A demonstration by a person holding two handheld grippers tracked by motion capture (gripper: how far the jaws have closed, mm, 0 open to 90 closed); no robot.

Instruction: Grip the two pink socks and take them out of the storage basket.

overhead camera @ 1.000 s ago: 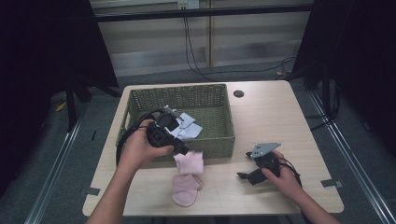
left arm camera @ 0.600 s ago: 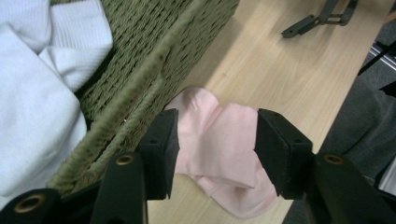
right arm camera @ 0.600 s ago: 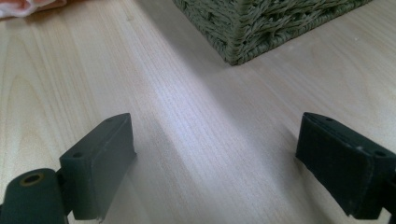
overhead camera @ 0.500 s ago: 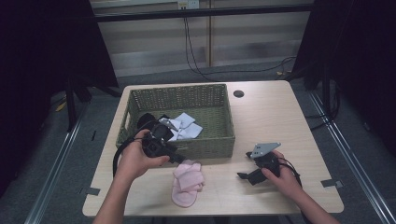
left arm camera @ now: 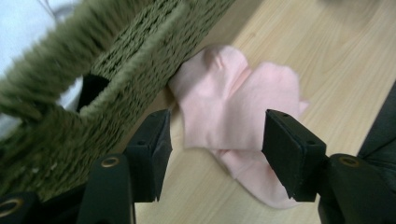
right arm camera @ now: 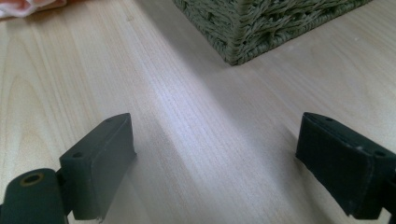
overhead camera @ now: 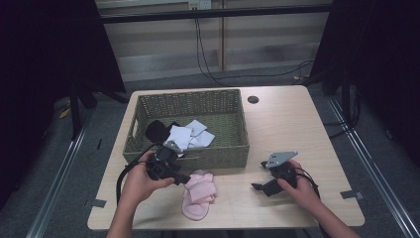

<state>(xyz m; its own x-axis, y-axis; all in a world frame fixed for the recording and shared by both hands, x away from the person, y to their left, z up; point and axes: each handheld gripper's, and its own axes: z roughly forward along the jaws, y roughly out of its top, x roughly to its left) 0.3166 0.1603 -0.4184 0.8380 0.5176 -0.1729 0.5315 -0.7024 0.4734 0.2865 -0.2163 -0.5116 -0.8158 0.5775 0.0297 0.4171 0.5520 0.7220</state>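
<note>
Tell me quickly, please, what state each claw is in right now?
Left claw: open, holding nothing, poised over the pink socks beside the basket.
Right claw: open, holding nothing, above bare table.

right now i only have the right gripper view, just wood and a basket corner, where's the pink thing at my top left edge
Observer: It's a pair of pink socks, lying on the table against the front wall of the woven basket.
Operator: is the left hand-held gripper holding them
Observer: No. In the left gripper view the left hand-held gripper has its jaws open, one to each side above the socks, gripping nothing.
Operator: anything in the basket
Observer: Yes, white cloth pieces and a black item lie at its left side.
</note>
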